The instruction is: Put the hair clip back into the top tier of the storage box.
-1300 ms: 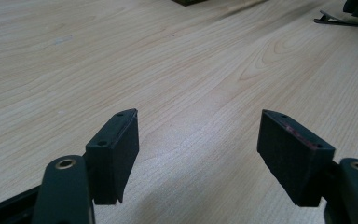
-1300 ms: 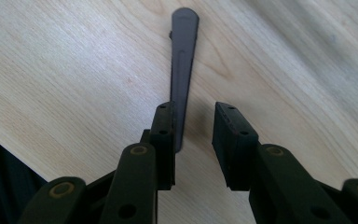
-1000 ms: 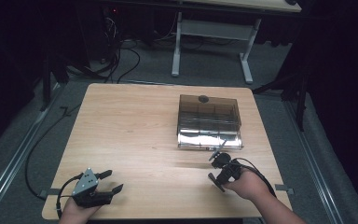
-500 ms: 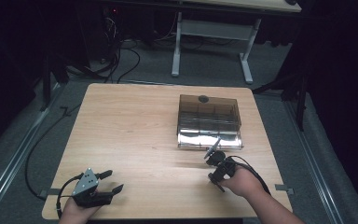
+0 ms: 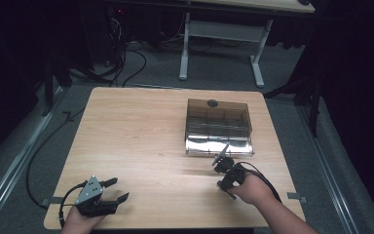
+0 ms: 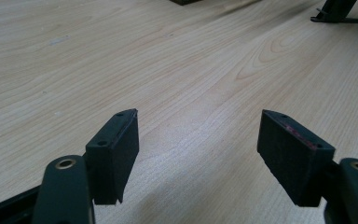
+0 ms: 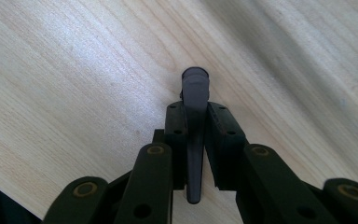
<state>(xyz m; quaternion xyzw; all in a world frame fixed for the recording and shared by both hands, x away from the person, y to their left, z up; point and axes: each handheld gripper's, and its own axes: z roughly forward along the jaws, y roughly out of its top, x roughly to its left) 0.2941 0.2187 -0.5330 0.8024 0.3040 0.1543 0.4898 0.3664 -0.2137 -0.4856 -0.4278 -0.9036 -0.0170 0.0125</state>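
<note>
My right gripper (image 5: 220,162) (image 7: 196,114) is at the table's right front, just ahead of the box. Its jaws have just been closing and now press on a slim dark grey utensil handle (image 7: 195,88) between the pads. The handle's end sticks out past the fingertips and points toward the box; in the high view the utensil (image 5: 224,149) slants up. My left gripper (image 5: 118,189) (image 6: 198,140) rests near the table's left front corner, jaws wide apart, nothing between them.
A smoky clear compartment box (image 5: 218,126) with a shiny front stands on the wooden table (image 5: 136,136) right of centre. A white desk frame and cables are on the floor beyond the far edge. Each gripper trails a cable.
The right gripper's jaws have closed onto the dark utensil and the hand has edged a little toward the box. The left gripper has stayed where it was.
</note>
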